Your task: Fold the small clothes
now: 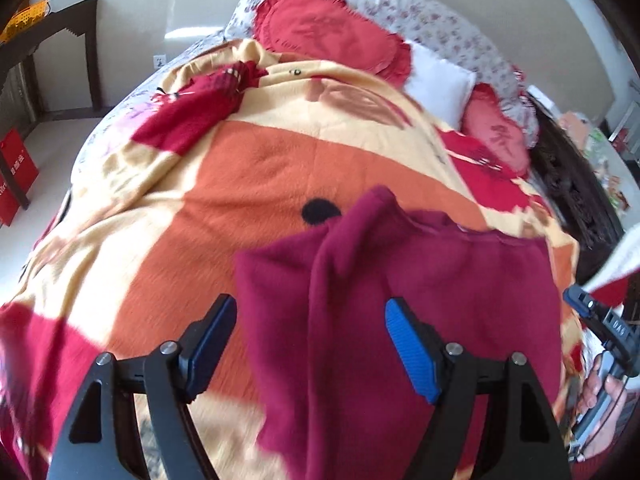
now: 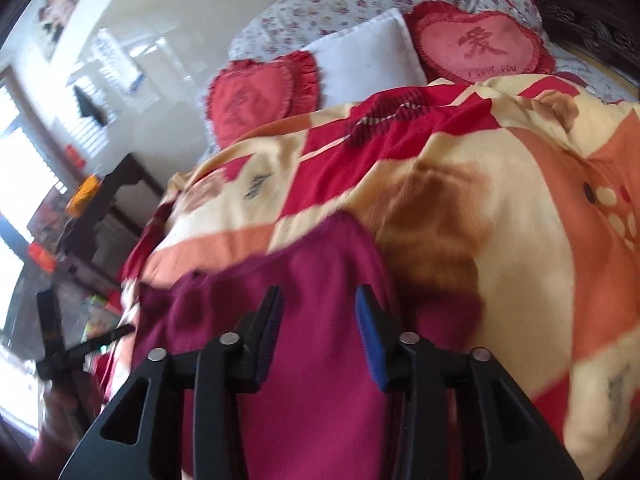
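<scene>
Jaws of the left gripper (image 1: 312, 340) stand wide, a raised ridge of the maroon garment (image 1: 400, 280) running between them without being pinched. Those of the right gripper (image 2: 320, 332) are narrower but also parted, fabric under them, ungripped. The garment sprawls across the lower centre of both frames on the bed's patterned blanket (image 1: 240, 168). It looks like soft, light fleece, limp and likely to slump, so a hem or sleeve edge seems the best hold. Heart cushions (image 2: 480, 44) and a white pillow (image 2: 364, 52) sit upper frame; a dark side table (image 1: 64, 32) upper left.
</scene>
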